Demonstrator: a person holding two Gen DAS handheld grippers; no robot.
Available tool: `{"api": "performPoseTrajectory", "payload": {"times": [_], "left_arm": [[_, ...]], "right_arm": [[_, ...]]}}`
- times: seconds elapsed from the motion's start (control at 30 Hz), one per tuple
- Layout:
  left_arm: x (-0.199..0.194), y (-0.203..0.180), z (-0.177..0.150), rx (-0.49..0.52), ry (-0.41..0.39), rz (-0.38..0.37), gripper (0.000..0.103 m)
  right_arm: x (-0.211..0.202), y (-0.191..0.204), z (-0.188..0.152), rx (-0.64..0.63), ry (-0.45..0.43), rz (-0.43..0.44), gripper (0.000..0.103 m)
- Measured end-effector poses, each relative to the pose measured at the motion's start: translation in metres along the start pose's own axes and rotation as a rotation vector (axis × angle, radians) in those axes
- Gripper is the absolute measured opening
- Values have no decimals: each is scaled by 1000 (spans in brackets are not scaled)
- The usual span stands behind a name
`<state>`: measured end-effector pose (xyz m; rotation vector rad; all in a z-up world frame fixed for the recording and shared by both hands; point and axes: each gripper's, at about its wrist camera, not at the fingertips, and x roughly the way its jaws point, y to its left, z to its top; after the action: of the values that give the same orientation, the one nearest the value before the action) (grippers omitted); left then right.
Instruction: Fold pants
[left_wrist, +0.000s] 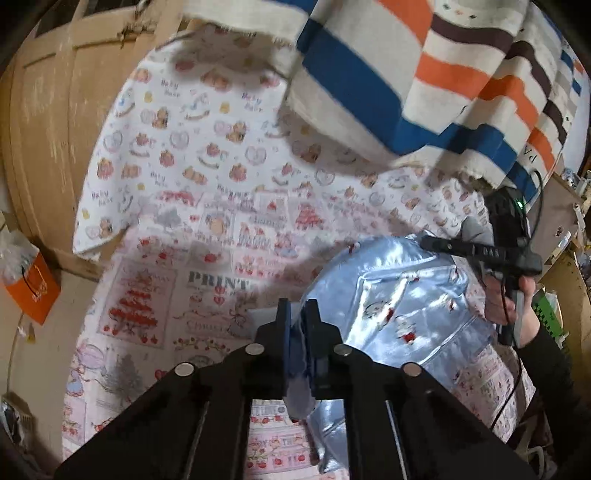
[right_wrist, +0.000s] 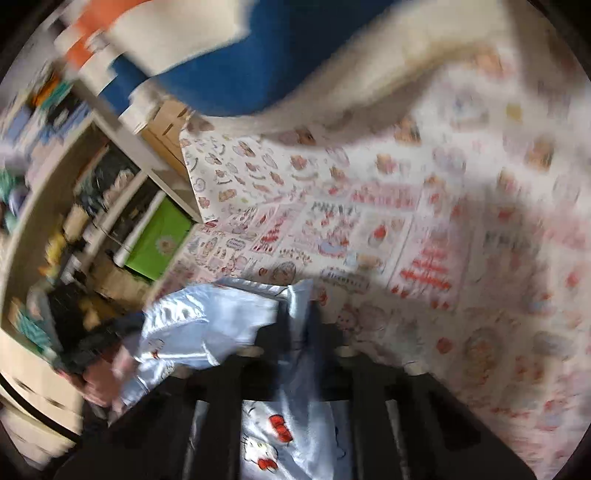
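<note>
The pants (left_wrist: 399, 314) are shiny light-blue satin with small cartoon prints. They hang lifted above a bed covered in a pink and white printed sheet (left_wrist: 207, 206). My left gripper (left_wrist: 298, 314) is shut on one edge of the pants. My right gripper (right_wrist: 301, 314) is shut on another edge of the pants (right_wrist: 207, 325), and fabric drapes down between its fingers. The right gripper and the hand holding it also show at the right of the left wrist view (left_wrist: 509, 258). The right wrist view is motion-blurred.
A striped blanket (left_wrist: 424, 74) in blue, orange, brown and cream hangs over the far side of the bed. A wooden cabinet (left_wrist: 40, 110) stands at the left. Shelves with clutter and a green box (right_wrist: 159, 240) stand beside the bed.
</note>
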<state>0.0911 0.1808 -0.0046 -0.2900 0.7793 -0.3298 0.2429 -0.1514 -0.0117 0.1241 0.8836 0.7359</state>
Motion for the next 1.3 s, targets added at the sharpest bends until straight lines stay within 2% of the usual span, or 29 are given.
{"api": "performPoseTrajectory", "payload": {"times": [0.17, 0.3, 0.43, 0.53, 0.67, 0.73, 0.87, 0.97, 1.03, 1.1, 1.13, 1.2, 1.23, 1.3], "left_arm": [[-24, -23, -8, 84, -54, -15, 0], [-39, -46, -18, 136, -64, -69, 0], [-49, -63, -33, 177, -51, -79, 0], [-50, -72, -50, 219, -27, -24, 0], [-54, -84, -75, 292, -33, 64, 1], [-57, -87, -86, 294, -34, 84, 6], [-65, -93, -101, 306, -56, 121, 30], [-68, -96, -101, 320, -94, 160, 51], [-68, -96, -95, 306, -114, 176, 56], [-64, -91, -86, 257, -109, 193, 64], [-60, -85, -80, 213, -97, 203, 66], [-46, -69, -69, 119, -41, 219, 65], [-40, -57, -64, 54, -19, 192, 65], [-33, -38, -60, -48, 7, 90, 61]], "right_arm": [[-47, 21, -18, -103, -72, -69, 5], [-87, 29, -40, -160, -126, -117, 5], [-113, 30, -67, -172, -136, -109, 5], [-128, 34, -96, -207, -161, -158, 5], [-140, 35, -129, -190, -191, -156, 5], [-145, 34, -142, -173, -190, -133, 5], [-153, 33, -157, -141, -193, -176, 5], [-156, 32, -155, -140, -199, -217, 6], [-155, 35, -152, -142, -212, -256, 17], [-150, 33, -145, -102, -225, -268, 59], [-148, 30, -141, -68, -226, -258, 63], [-140, 21, -132, -1, -201, -206, 63], [-136, 16, -129, 40, -190, -182, 63], [-126, 8, -125, 94, -161, -132, 63]]}}
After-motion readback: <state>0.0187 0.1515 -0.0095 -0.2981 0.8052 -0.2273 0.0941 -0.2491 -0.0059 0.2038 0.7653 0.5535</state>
